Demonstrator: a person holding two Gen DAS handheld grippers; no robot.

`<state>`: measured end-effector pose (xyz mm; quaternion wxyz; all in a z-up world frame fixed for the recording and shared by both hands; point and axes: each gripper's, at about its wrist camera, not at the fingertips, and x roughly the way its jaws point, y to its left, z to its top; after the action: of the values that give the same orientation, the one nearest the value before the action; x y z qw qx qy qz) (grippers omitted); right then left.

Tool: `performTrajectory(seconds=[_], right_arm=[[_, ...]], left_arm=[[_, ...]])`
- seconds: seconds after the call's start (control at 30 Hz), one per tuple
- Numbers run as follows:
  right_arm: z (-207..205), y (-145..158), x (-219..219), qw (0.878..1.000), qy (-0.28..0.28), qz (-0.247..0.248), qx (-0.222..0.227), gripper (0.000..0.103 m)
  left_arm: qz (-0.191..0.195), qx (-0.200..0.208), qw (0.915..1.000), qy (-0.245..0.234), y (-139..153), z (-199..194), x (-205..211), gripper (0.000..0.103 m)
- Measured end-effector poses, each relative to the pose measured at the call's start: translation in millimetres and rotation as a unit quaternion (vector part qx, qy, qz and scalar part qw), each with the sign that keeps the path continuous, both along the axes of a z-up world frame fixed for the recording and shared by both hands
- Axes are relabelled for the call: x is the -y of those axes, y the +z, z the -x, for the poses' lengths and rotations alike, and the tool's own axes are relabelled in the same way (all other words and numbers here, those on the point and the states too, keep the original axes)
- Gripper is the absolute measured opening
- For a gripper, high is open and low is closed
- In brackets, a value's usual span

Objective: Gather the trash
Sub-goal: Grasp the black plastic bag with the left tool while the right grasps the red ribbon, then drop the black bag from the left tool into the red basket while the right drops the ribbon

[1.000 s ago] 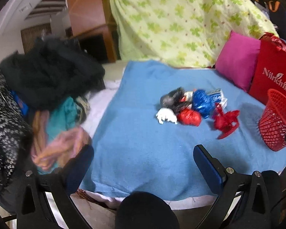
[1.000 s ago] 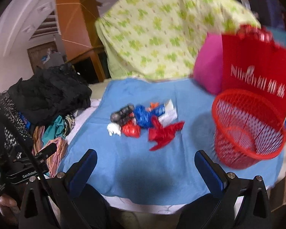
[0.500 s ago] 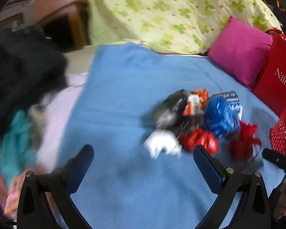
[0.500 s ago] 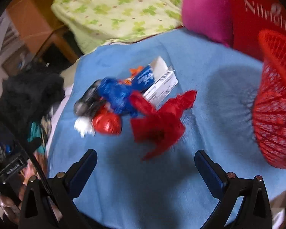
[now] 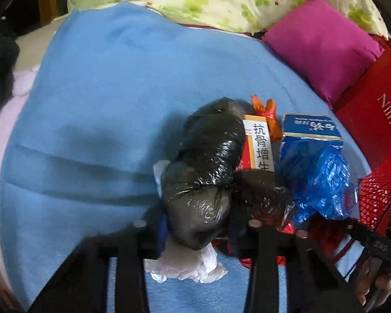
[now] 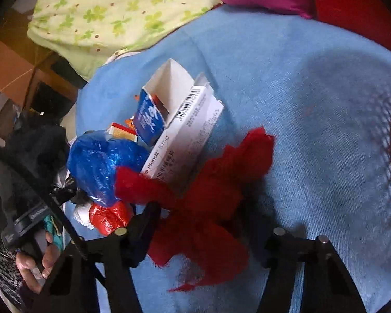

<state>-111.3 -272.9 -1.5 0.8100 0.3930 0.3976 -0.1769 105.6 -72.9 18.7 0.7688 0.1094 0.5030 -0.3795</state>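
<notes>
Left wrist view. Printed down the white face of a red-and-orange cardboard box [image 5: 258, 143]: "抗骨增生". Beside it on the right, a blue cardboard box [image 5: 310, 127] with white writing too blurred to read. On the red paper carrier bag [image 5: 372, 120] at the right edge, white lettering starting "Ni", the rest cut off. All of it heaped on a blue blanket [image 5: 104, 91] spread over the bed. Lying against the left side of the lettered box, a long bundle of shiny black plastic film [image 5: 203, 182]. Closed onto its near end, the left gripper [image 5: 198, 232], fingers narrow and pressed against both sides. Under that end, a crumpled white plastic scrap [image 5: 185, 266]. Right of the bundle, a crumpled blue plastic bag [image 5: 318, 177], resting on the blue box. At the far right, a red mesh basket [image 5: 378, 190].

Right wrist view. Readable on a long white carton [image 6: 185, 140] with an open end flap: "Plendil", plus a barcode. Just in front of that carton, a ragged red fibrous scrap [image 6: 216, 198], sprawled on the blanket. Set around its near part, the right gripper [image 6: 208, 216], narrowed, the left fingertip [image 6: 151, 208] touching the red scrap. Cannot tell whether the other finger, lost in shadow, presses it. Left of the scrap, the blue bag and a ball of shiny red foil [image 6: 108, 216].
</notes>
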Motion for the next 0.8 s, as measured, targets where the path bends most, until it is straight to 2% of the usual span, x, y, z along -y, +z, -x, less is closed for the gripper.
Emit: performTrajectory(seconds=[0.1, 0.23, 0.43, 0.57, 0.8], right_arm=[[-0.5, -0.9, -1.5, 1.0, 0.014, -0.006, 0.005, 0.039], [14.1, 17.5, -17.0, 0.999, 0.03, 0.037, 0.012, 0.038], [48.1, 72.0, -50.5, 0.992, 0.05, 0.099, 0.059, 0.038], [81.6, 108.7, -62.5, 0.987, 0.05, 0.115, 0.096, 0.039], [157.7, 173.4, -70.2, 0.974, 0.023, 0.162, 0.157, 0.039]], left_arm=[[0.017, 0.011, 0.9998, 0.001, 11.8, 12.4, -9.1, 0.032], [0.03, 0.056, 0.998, -0.004, 40.5, 38.2, -24.8, 0.03], [0.078, 0.098, 0.9921, -0.006, 93.1, 93.5, -49.2, 0.03], [0.108, 0.117, 0.9869, -0.027, 130.2, 131.6, -54.9, 0.03], [0.123, 0.139, 0.9779, -0.097, 168.8, 202.9, -15.6, 0.031]])
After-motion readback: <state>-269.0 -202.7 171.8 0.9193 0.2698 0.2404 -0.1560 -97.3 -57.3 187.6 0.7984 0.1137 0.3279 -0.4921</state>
